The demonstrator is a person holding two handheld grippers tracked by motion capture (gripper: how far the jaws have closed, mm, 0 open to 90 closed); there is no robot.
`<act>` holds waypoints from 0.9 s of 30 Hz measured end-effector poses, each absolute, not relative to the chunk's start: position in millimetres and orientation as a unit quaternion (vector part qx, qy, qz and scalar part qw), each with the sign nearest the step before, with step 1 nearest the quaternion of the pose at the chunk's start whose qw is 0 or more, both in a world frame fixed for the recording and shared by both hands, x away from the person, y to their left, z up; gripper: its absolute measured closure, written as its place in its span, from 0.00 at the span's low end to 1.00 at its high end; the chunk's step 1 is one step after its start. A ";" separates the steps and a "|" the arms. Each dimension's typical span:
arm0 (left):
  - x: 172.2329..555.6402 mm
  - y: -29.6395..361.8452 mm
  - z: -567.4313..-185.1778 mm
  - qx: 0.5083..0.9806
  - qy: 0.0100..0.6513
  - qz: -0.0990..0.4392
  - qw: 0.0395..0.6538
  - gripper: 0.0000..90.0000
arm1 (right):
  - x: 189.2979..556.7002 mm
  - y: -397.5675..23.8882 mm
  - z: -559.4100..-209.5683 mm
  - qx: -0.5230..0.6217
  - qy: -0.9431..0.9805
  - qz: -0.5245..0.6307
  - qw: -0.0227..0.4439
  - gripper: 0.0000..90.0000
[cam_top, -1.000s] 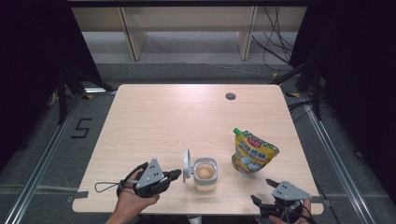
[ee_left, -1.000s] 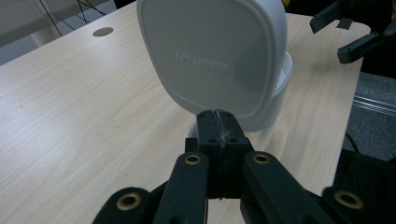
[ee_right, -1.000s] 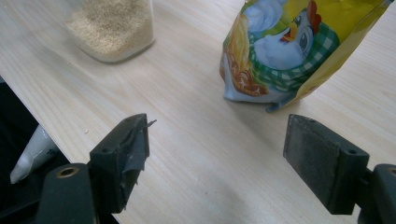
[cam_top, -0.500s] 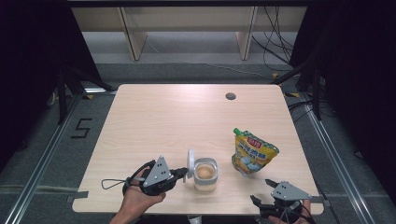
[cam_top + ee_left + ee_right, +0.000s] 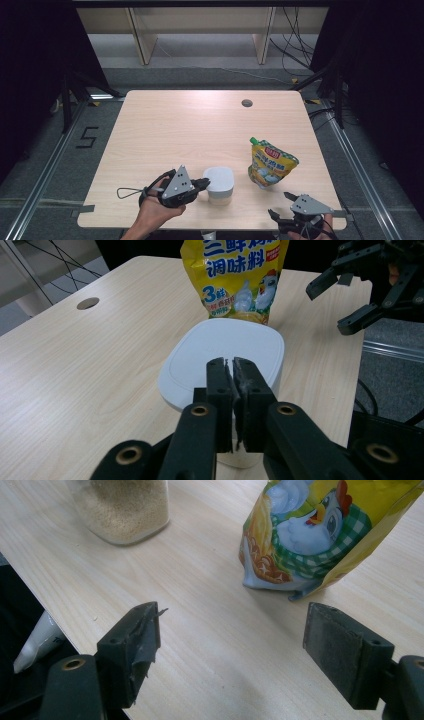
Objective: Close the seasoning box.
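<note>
Here we see a small clear jar (image 5: 219, 192) with a white lid (image 5: 225, 357) near the front edge of the wooden table (image 5: 200, 125), the lid lying flat on top of the jar. In the high view the left gripper (image 5: 204, 185) lies level at the jar's left side, its tips right against the edge of the lid. From the left gripper view our two black jaws stand almost pressed together, with only a thin slit between the pads (they have just been easing apart a little), and nothing sits between them. The lid lies just beyond and below the tips, its near rim hidden behind the jaws; whether the tips touch it we cannot tell.

The yellow seasoning pouch (image 5: 270, 165) stands upright to the right of the jar, close to it but apart, with a green cap at its top corner. In the left gripper view it rises straight behind the lid.

The right gripper (image 5: 282, 205) is at the front right corner of the table, in front of the pouch. Its jaws are spread wide and hold nothing. In the right gripper view bare tabletop lies between the pads, the pouch's base stands ahead between them and towards the right one, and the jar's lower part, filled with pale grains, shows at the upper left, well apart from both jaws.
</note>
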State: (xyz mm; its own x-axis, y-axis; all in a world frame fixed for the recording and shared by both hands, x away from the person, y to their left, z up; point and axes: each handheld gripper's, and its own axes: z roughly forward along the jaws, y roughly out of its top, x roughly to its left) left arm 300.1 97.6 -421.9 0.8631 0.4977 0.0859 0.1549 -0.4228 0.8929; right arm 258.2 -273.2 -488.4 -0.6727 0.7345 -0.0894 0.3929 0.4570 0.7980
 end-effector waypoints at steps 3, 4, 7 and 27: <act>300.4 102.4 -420.7 0.825 0.197 0.167 0.504 0.84 | 258.2 -273.3 -488.3 0.342 0.825 0.394 0.216 0.27; 299.1 103.5 -421.2 0.821 0.207 0.158 0.509 0.81 | 258.2 -273.3 -488.4 0.342 0.825 0.394 0.216 0.27; 296.3 105.9 -422.0 0.818 0.212 0.150 0.514 0.72 | 258.3 -273.2 -488.6 0.341 0.826 0.393 0.217 0.27; 293.5 132.4 -438.0 0.808 0.245 0.155 0.513 0.39 | 257.1 -272.2 -488.4 0.345 0.824 0.392 0.220 0.27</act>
